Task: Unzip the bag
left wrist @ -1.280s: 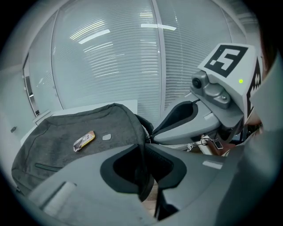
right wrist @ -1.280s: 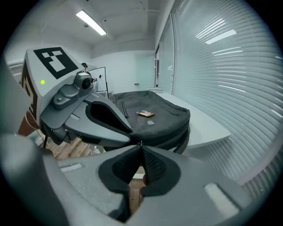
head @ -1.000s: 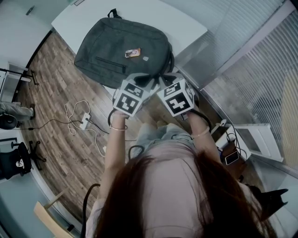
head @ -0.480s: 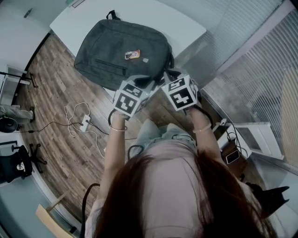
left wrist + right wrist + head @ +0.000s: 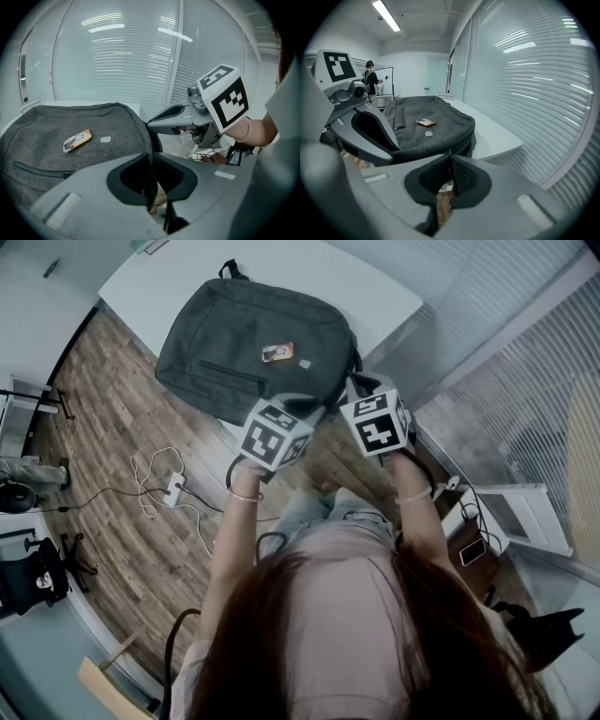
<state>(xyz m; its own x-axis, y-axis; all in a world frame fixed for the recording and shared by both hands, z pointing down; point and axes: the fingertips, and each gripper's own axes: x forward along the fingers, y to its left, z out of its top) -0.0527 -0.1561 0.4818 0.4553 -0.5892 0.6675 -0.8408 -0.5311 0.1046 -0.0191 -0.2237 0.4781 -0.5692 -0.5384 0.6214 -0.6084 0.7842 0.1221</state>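
The dark grey cloth bag (image 5: 234,343) lies flat on the white table (image 5: 370,287), with its near side at the table's edge. Both grippers are at that side, close beside each other.

The left gripper (image 5: 151,159) has its jaws pressed almost together. The bag's edge runs right into them, so it looks like it pinches the cloth there to hold the bag in place. The right gripper (image 5: 450,157) has its jaws squeezed tight, and a small dark zip tab (image 5: 449,151) pokes out at the tips (it is tiny, so this is my best guess).

I think the zip is only at its start, because no open gap in the bag shows in any view.

What could go wrong? The tab is small and is held only at the very tips. It could slip out if the pull is too quick or goes sideways off the zip line. The zip bends round the bag's corner here, so it could get stuck on the cloth. If the left gripper lets go, the whole bag could slide along the table and not open.
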